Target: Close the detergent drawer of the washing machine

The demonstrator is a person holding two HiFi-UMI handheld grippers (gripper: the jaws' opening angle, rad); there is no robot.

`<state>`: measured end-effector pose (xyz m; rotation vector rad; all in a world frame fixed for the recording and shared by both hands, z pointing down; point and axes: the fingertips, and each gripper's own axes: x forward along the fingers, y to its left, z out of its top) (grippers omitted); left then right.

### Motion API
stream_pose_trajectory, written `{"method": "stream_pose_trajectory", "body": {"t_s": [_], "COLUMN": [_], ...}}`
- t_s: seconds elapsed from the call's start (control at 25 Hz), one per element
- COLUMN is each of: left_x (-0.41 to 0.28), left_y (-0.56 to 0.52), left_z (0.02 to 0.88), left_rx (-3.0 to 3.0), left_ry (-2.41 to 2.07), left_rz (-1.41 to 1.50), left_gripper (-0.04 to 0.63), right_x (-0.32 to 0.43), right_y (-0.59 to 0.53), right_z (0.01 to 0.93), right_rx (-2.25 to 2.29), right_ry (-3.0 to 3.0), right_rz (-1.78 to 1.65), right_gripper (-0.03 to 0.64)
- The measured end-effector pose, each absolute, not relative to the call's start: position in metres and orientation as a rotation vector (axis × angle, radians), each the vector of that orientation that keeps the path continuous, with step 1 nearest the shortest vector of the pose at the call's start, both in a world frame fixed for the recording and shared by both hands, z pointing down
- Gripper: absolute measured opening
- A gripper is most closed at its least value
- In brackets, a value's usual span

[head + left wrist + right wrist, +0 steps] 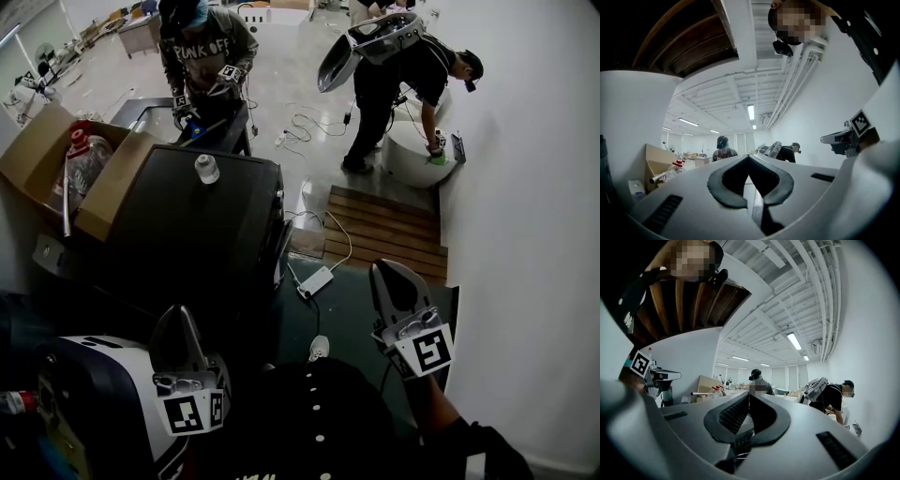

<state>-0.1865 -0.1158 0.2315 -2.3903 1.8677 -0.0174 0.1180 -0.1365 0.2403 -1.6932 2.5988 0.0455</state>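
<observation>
I'm holding both tools level and pointing out into the room. The left gripper (pixel 180 319) has its jaws brought together at the tips with nothing between them. The right gripper (pixel 384 277) is the same, pinched closed and empty.

Ahead of the left one stands the tall dark box-shaped cabinet (pixel 187 234), which I take to be the washing machine. A small white plastic bottle (pixel 206 169) sits near the far edge of its top.

I can't make out the detergent drawer in any view. The cabinet's faces are too dark and steeply seen, so it could be fully home or standing out.

Either way, I'd judge the sound thing is to get the machine's front face into view before pressing anything. If a drawer front does show proud, closed tips set square on its middle should push straight along its run, since an off-centre shove could jam it crooked.
</observation>
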Motion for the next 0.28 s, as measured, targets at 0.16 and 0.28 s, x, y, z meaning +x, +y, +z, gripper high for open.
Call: {"method": "stream_pose_trajectory", "body": {"t_s": [0.16,0.28], "left_x": [-0.1881,-0.1894], "left_y": [-0.1129,-0.1117], "left_z": [0.2317,0.2326], "left_rx": [-2.389,-2.388], "left_ry": [1.873,1.869], "left_rz": [-0.016,-0.021], "left_gripper": [0.006,0.006], "right_x": [0.1152,0.1127], "right_y": [-0.1347,-0.1339], "right_z": [0.2395,0.2402], "right_rx": [-1.691,-1.688], "right_ry": [2.602,2.603], "right_rz": [0.053,0.054], "right_gripper": [0.032,0.032]}}
